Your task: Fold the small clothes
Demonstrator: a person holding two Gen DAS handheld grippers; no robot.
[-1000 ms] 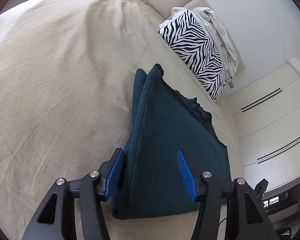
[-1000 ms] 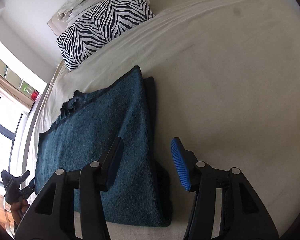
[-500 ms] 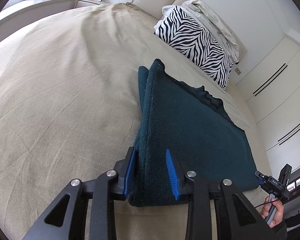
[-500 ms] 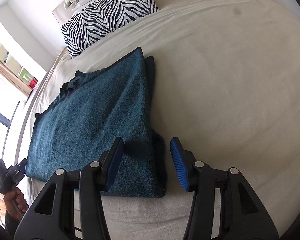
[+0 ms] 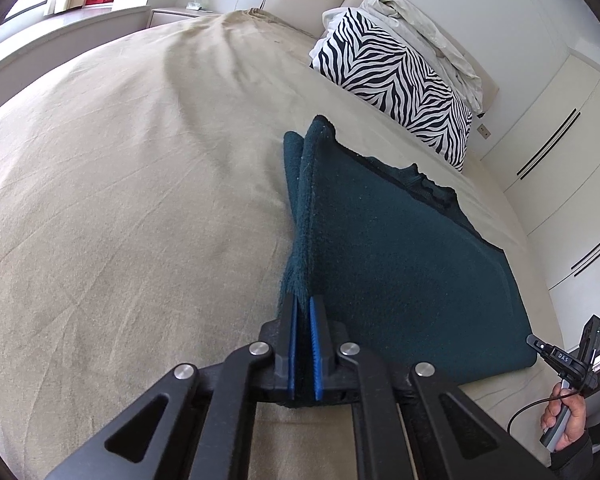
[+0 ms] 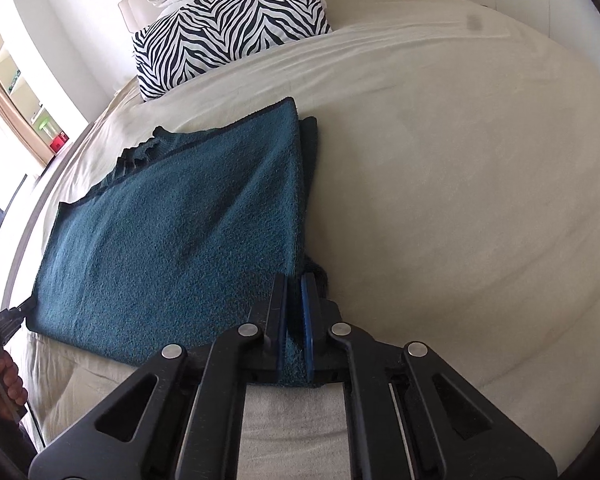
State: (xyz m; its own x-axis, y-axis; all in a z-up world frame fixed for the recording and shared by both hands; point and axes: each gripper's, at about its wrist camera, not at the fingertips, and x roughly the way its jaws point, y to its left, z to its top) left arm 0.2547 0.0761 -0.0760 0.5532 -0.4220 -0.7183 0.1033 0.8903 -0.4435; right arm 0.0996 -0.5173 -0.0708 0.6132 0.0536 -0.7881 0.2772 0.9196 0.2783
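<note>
A dark teal fuzzy garment lies folded flat on the beige bed sheet. My left gripper is shut on its near left corner, with the fabric pinched between the blue pads. In the right wrist view the same garment spreads to the left. My right gripper is shut on its near right corner. The right gripper shows small at the far right of the left wrist view, held in a hand.
A zebra-print pillow with a crumpled white sheet on it lies at the head of the bed. White wardrobe doors stand to the right. A bedside table and window sill are at the far left.
Both grippers moved forward over the garment's near corners and closed from wide open to shut on the fabric.
</note>
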